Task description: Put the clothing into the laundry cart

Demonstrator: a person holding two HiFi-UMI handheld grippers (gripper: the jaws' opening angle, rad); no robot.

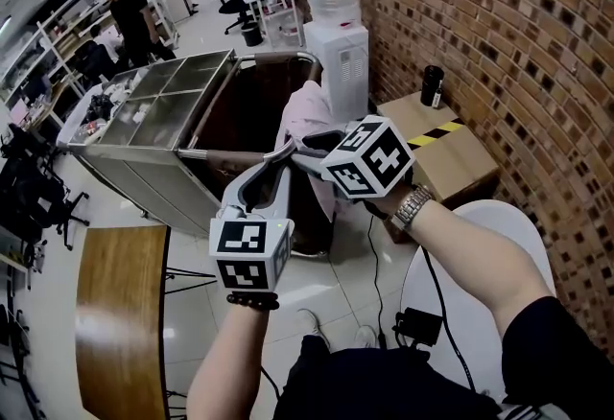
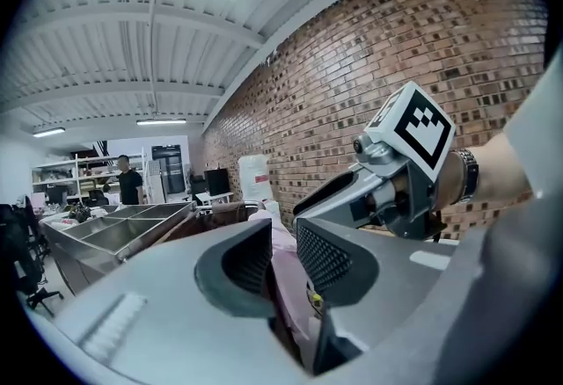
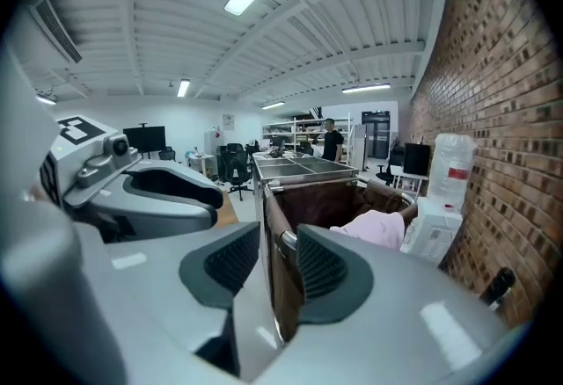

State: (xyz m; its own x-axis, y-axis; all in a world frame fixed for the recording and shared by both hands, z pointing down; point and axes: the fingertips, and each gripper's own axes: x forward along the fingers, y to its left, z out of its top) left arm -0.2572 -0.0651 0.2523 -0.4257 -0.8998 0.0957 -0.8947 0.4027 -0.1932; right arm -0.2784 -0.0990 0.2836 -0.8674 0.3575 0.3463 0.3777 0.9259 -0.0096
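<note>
Head view and both claw views, beside a brick wall (image 1: 508, 35). Left claw (image 2: 284, 258): narrow, clamped on the pink clothing (image 1: 309, 111), with cloth filling the gap between the pads. Right claw (image 3: 279, 258): narrow gap, nothing gripped. Near rim of the cart (image 1: 245, 116) visible through that gap, pads not closed on it. Both claws close together at the cart's near corner.

Clothing: draped over the cart's rim on the side toward the water dispenser (image 1: 338, 63), one end hanging down outside the brown liner.

Steel trolley (image 1: 158, 111) right against the cart's other side. Cardboard box (image 1: 456, 159) beside the dispenser, against the wall, with a black bottle (image 1: 432, 85) upright on it. Round white table (image 1: 499, 226) below the right forearm. Wooden table (image 1: 120, 313) at lower left. Person (image 1: 129, 15) standing well behind the trolley.
</note>
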